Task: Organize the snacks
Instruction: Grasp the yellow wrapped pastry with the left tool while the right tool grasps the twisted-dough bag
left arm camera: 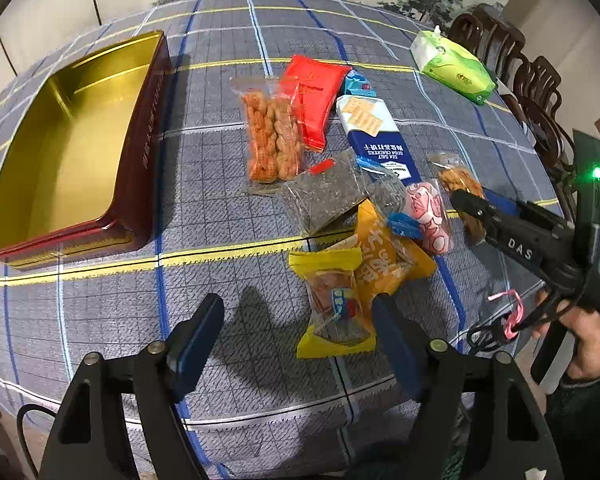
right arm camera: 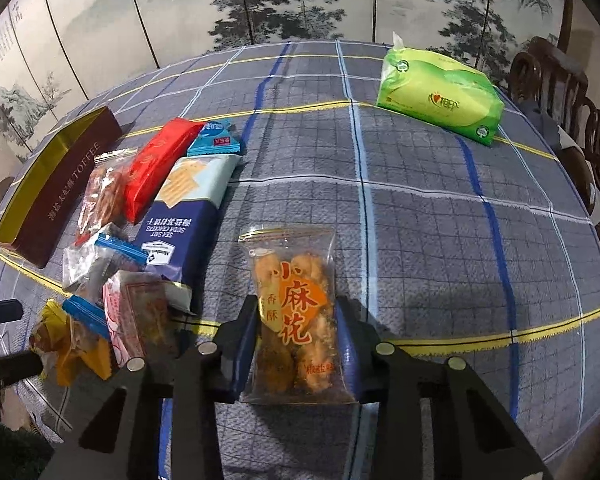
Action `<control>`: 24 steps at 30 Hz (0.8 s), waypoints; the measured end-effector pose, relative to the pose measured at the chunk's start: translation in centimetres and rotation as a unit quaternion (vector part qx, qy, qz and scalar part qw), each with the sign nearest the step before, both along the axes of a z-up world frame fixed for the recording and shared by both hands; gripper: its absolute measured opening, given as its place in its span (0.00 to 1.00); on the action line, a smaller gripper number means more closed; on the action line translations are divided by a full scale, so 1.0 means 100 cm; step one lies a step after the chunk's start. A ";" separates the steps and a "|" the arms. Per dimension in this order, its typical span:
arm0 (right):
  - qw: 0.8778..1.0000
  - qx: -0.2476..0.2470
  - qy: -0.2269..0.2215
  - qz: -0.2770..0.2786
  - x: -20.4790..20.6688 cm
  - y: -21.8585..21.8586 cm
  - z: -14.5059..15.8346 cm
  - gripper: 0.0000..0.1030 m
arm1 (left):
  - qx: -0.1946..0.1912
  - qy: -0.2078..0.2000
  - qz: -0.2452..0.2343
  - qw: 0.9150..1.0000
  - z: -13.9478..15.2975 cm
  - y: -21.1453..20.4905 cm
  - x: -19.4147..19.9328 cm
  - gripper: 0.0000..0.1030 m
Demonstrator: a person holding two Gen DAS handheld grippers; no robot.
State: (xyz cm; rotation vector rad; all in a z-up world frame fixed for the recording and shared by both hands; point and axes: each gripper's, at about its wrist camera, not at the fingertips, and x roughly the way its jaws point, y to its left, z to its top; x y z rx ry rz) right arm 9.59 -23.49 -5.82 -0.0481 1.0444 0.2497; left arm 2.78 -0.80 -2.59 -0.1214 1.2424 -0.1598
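Right gripper [right arm camera: 298,340] jaws clamped on fried-twist packet [right arm camera: 296,316]: keep squeeze, carry left over snack pile, release inside toffee tin [left arm camera: 76,152]. Left gripper [left arm camera: 300,344] jaws apart, empty.

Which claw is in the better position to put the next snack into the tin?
Right. The right claw already grips the twist snack bag; the left claw is open and holds nothing, though nearer the tin.

Both tools are matte black. The left gripper [left arm camera: 298,332] has blue-padded fingers [left arm camera: 198,344], brass-coloured pivot screws and a thin black cable beside its frame. The right gripper [right arm camera: 296,340] carries white "DAS" lettering, a green light, pink cord and looped black wire, beside a bare hand [left arm camera: 572,340] in a dark green sleeve.
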 end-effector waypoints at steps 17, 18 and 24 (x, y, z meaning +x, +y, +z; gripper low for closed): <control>1.000 0.005 -0.001 -0.004 -0.001 -0.001 0.000 0.36 | -0.029 0.027 -0.015 0.999 -0.011 -0.005 0.014 0.34; 1.000 0.005 -0.001 -0.005 -0.001 -0.001 0.000 0.36 | -0.032 0.029 -0.015 0.999 -0.011 -0.005 0.014 0.32; 1.000 0.002 0.001 -0.006 -0.001 0.000 0.000 0.36 | -0.030 0.026 -0.017 0.999 -0.009 -0.001 0.011 0.21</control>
